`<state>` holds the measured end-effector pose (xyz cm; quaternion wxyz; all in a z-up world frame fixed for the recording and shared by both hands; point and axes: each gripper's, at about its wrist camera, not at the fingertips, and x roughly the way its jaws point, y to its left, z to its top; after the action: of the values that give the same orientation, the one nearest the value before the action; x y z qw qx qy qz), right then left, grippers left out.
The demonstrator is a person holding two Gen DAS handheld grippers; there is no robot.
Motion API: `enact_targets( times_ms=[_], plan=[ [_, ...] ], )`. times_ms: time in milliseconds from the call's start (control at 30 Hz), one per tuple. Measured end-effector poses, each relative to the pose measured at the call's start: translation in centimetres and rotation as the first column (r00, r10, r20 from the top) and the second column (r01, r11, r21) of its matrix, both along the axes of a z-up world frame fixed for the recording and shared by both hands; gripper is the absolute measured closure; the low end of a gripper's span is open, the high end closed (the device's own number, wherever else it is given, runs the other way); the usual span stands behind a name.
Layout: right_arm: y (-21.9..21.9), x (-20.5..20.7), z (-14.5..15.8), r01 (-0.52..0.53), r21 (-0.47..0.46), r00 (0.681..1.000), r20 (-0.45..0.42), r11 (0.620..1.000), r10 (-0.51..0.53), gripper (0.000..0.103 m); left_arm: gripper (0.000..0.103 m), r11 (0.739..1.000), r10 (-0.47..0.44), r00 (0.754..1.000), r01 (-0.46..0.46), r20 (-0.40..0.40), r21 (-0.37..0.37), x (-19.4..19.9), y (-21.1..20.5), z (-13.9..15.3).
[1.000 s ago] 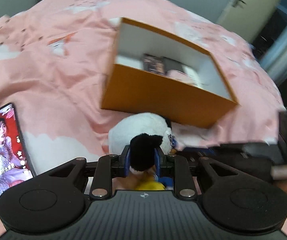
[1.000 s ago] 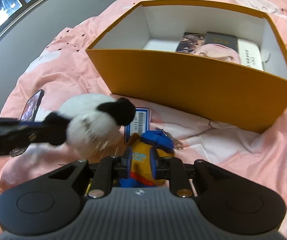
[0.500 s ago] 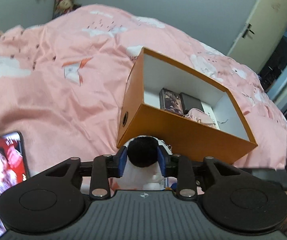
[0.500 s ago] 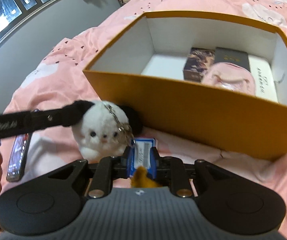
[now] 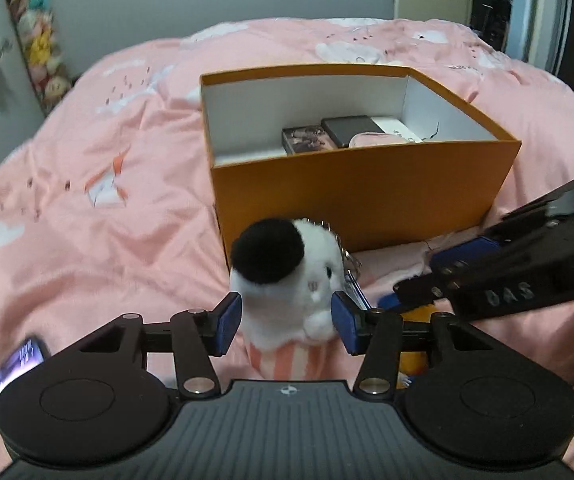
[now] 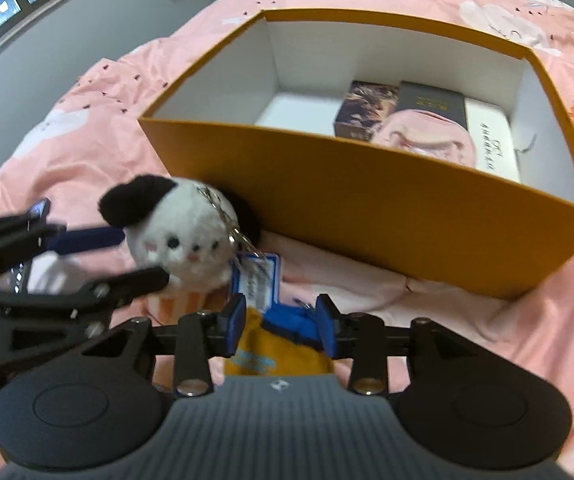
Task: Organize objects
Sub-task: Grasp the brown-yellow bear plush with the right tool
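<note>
A white plush keychain with black ears (image 5: 287, 280) stands upright on the pink bedspread in front of the orange box (image 5: 359, 196). My left gripper (image 5: 286, 322) is open, with its blue pads on either side of the plush's body. The plush also shows in the right wrist view (image 6: 185, 236), with the left gripper's fingers (image 6: 87, 240) around it. My right gripper (image 6: 281, 324) is open around a yellow and blue plush keychain (image 6: 283, 350) lying on the bed. A blue-edged tag (image 6: 257, 280) and chain lie between the two toys.
The orange box (image 6: 387, 216) is open and holds a dark patterned box (image 6: 367, 108), a black box (image 6: 433, 106), a pink pouch (image 6: 427, 136) and a white box (image 6: 495, 148). A lit phone (image 5: 19, 360) lies on the bed at the left. Stuffed toys hang on the far wall (image 5: 39, 48).
Both grippers have opened. The left one let go of the plush's black ear and now brackets its body. The right one released the tag. The panda plush now stands upright near the box.
</note>
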<state>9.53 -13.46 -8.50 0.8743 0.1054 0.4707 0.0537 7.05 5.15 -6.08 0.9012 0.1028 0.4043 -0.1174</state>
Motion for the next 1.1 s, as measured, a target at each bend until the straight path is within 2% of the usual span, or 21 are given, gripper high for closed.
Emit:
enact_targets(
  times_ms=[67, 300, 500, 567, 633, 800, 867, 967, 1100],
  plan=[
    [-0.1, -0.1, -0.1, 0.006, -0.011, 1.0, -0.009, 1.0, -0.006, 0.062, 0.041, 1.0, 0.011, 1.0, -0.011, 0.0, 0.002, 0.7, 0.0, -0.5],
    [-0.3, -0.1, -0.8, 0.007, 0.001, 0.999, -0.039, 1.0, -0.007, 0.061, 0.029, 0.997, 0.05, 0.999, -0.05, -0.008, -0.063, 2.1, 0.5, -1.6],
    [0.4, -0.5, -0.9, -0.012, -0.004, 0.999, -0.05, 1.0, 0.011, 0.06, 0.03, 0.981, 0.109, 0.993, -0.113, -0.033, -0.16, 2.6, 1.8, -2.5],
    [1.1, -0.7, -0.7, -0.039, -0.015, 0.998, -0.046, 0.999, 0.038, 0.051, 0.033, 0.977, 0.122, 0.992, -0.127, -0.037, -0.17, 2.5, 1.9, -2.5],
    [2.3, -1.0, -0.6, -0.081, -0.044, 0.996, -0.044, 0.996, 0.079, 0.047, 0.038, 0.977, 0.134, 0.99, -0.137, -0.032, -0.164, 2.2, 1.8, -2.2],
    [4.7, -0.8, -1.7, -0.162, -0.148, 0.983, -0.109, 0.976, 0.147, 0.044, 0.041, 0.971, 0.173, 0.984, -0.176, -0.03, -0.164, 0.8, 2.1, -0.9],
    [5.3, -0.6, -2.3, -0.179, -0.179, 0.98, -0.121, 0.967, 0.159, 0.034, 0.042, 0.967, 0.183, 0.983, -0.185, -0.026, -0.175, 0.2, 2.4, -0.5],
    [6.4, -0.1, -3.3, -0.211, -0.222, 0.973, -0.144, 0.952, 0.182, 0.026, 0.042, 0.963, 0.193, 0.981, -0.193, -0.02, -0.19, -0.3, 2.8, -0.1],
    [6.5, 0.1, -4.2, -0.204, -0.244, 0.972, -0.162, 0.948, 0.168, 0.027, 0.042, 0.96, 0.19, 0.982, -0.19, -0.022, -0.206, -0.3, 3.0, 0.3]
  ],
)
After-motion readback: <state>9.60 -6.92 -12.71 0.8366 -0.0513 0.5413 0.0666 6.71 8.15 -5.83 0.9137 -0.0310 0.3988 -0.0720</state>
